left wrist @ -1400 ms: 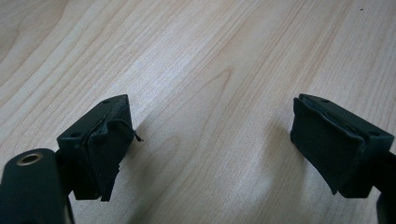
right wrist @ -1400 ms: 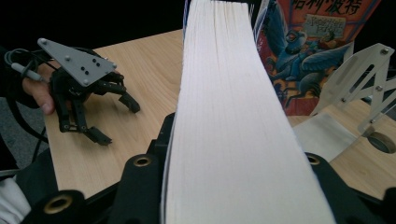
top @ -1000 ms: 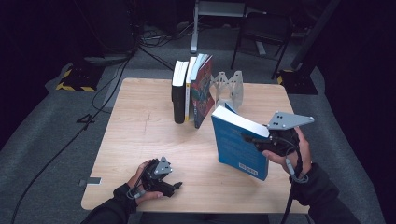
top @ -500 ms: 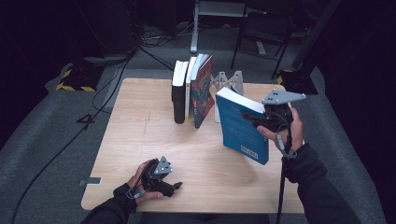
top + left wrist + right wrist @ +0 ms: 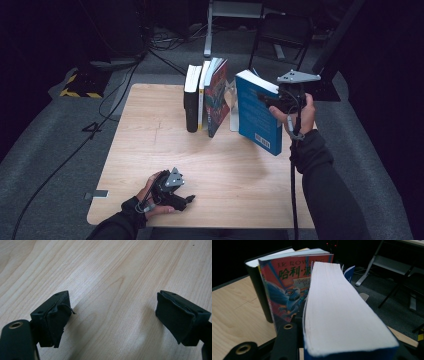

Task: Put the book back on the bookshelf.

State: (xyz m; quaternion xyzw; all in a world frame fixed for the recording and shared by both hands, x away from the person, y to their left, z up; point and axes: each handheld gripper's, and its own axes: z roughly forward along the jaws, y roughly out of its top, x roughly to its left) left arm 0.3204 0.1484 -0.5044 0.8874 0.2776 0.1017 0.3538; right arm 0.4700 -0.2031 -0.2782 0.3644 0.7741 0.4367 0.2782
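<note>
The right claw (image 5: pixel 272 102) is clamped on a thick blue book (image 5: pixel 257 112), gripping it near its upper edge and holding it clear of the table (image 5: pixel 150 145), tilted, with the barcode on its cover facing the person. In the right gripper view the book's white page block (image 5: pixel 339 312) runs up the middle of the frame between the black jaws, blue cover showing at its near end. The person's right hand (image 5: pixel 300 115) wraps the claw's handle from behind, the grey three-cornered plate (image 5: pixel 298 76) sitting on top and the cable (image 5: pixel 292 175) trailing down along the dark sleeve.

Just to the left of the held book, apart from it, a row of books stands upright at the far middle of the table: a black-spined book (image 5: pixel 191 102) at the left end, a white-spined one (image 5: pixel 203 95) beside it, then a colourful paperback (image 5: pixel 217 95) leaning slightly, its red cover with a winged creature and Chinese characters seen in the right gripper view (image 5: pixel 287 290). A pale bookend (image 5: pixel 232 102) stands between that paperback and the held book.

The left claw (image 5: pixel 186 201) rests near the front edge of the table, well apart from the books, held in the left hand (image 5: pixel 155 195). Its jaws stand wide apart with nothing between them, bare wood grain beneath in the left gripper view (image 5: pixel 112 315).
</note>
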